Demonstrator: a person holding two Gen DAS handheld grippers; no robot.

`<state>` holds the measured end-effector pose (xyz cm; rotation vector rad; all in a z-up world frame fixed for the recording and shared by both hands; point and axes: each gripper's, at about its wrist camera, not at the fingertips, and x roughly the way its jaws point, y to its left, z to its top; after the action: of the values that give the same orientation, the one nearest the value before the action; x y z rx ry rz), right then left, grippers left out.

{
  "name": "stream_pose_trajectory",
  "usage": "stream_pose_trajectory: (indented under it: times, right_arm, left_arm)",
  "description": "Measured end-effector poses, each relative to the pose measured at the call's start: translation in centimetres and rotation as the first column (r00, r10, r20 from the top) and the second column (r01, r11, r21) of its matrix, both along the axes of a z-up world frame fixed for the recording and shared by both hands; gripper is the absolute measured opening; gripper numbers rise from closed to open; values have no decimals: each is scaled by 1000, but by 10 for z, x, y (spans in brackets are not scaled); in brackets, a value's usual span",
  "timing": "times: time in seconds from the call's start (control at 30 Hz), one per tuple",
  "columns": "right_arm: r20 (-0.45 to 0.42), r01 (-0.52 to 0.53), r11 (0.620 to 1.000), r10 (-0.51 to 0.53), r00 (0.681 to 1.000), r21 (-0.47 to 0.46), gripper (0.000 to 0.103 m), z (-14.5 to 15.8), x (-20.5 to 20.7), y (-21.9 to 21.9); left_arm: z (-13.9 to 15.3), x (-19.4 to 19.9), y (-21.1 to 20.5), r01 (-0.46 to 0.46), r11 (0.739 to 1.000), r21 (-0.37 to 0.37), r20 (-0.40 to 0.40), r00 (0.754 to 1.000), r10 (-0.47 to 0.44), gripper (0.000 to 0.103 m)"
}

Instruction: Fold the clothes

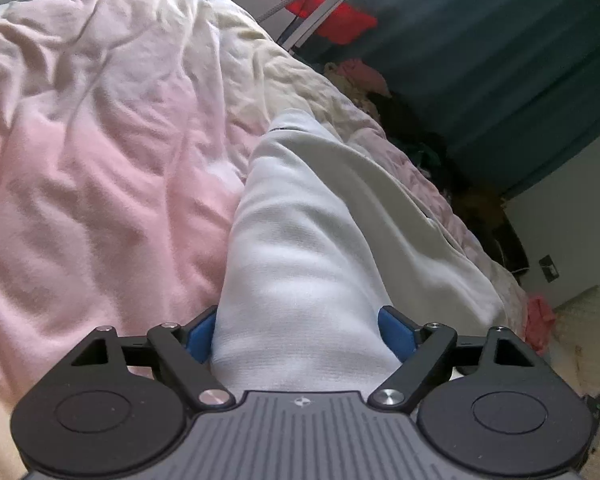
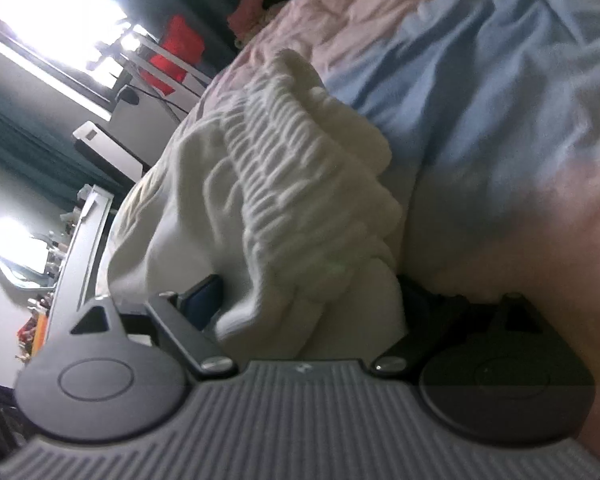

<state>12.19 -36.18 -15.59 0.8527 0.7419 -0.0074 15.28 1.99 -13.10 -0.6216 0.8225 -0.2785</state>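
A white garment (image 1: pixel 320 220) lies lengthwise on the pink duvet (image 1: pixel 100 160) and runs away from me toward the bed's far side. My left gripper (image 1: pixel 298 332) stands wide open, its blue pads (image 1: pixel 200 334) on either side of the garment's near end, which fills the gap between them. In the right wrist view the garment's ribbed elastic waistband (image 2: pixel 292 168) is bunched in a heap on the duvet (image 2: pixel 500 80). My right gripper (image 2: pixel 310 304) is wide open around the lower part of that heap. Its right finger is in shadow against the bedding.
A dark teal curtain (image 1: pixel 500 60) hangs beyond the bed. A white rack with red cloth (image 1: pixel 340 20) stands by it. Loose clothes (image 1: pixel 360 76) are piled at the bed's far edge. A bright window (image 2: pixel 52 12) and a cluttered shelf (image 2: pixel 80 232) are at the left.
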Motion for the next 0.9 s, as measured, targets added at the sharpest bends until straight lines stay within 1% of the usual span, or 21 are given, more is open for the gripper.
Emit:
stream_pose_trajectory:
  times: [0.07, 0.1, 0.13, 0.17, 0.2, 0.23, 0.33, 0.4, 0.47, 0.57, 0.6, 0.7, 0.8, 0.9]
  right_arm:
    - [5, 20, 1000, -20, 1000, 0, 64, 5, -6, -2]
    - [12, 39, 999, -39, 999, 28, 57, 7, -10, -5]
    - [20, 56, 997, -57, 998, 55, 46, 9, -14, -7]
    - [32, 64, 995, -67, 997, 74, 40, 11, -17, -9]
    - [53, 67, 994, -72, 996, 85, 38, 15, -19, -8]
    - [74, 69, 993, -77, 994, 96, 32, 19, -21, -8]
    - [136, 63, 993, -76, 988, 98, 29, 36, -27, -5]
    - [179, 57, 994, -73, 981, 93, 29, 52, -32, -5]
    - [218, 55, 993, -77, 973, 103, 29, 70, -37, -10]
    - [251, 66, 982, -110, 962, 179, 28, 95, -37, -38]
    - [259, 74, 979, -123, 958, 189, 28, 102, -36, -50]
    - [277, 136, 968, -193, 941, 211, 28, 126, -30, -95]
    - [300, 218, 959, -264, 917, 179, 28, 152, -18, -152]
    - [326, 304, 945, -328, 887, 124, 28, 173, -5, -208]
  left_arm:
    - [1, 0, -2, 1, 1000, 15, 17, 1000, -1, 75]
    - [3, -1, -3, 4, 1000, 28, 34, 999, -5, 70]
    - [5, -2, -4, 9, 999, 31, 46, 999, -10, 63]
    - [7, -3, -5, 13, 999, 31, 55, 998, -14, 60]
    - [10, -5, -5, 17, 1000, 24, 65, 998, -18, 53]
    - [14, -7, -4, 16, 1000, 17, 75, 997, -17, 48]
    - [28, -10, -1, -4, 999, -47, 82, 997, 8, 42]
    - [44, -10, 0, -12, 994, -110, 84, 996, 22, 41]
    - [64, -7, -5, 2, 986, -167, 106, 994, 16, 40]
    - [96, 10, -33, 42, 974, -224, 138, 990, -11, 39]
    - [106, 18, -45, 56, 969, -241, 145, 989, -21, 39]
    - [134, 54, -104, 116, 965, -236, 161, 984, -79, 39]
    - [151, 98, -178, 193, 954, -231, 179, 972, -153, 39]
    - [159, 140, -260, 254, 944, -211, 186, 958, -217, 40]
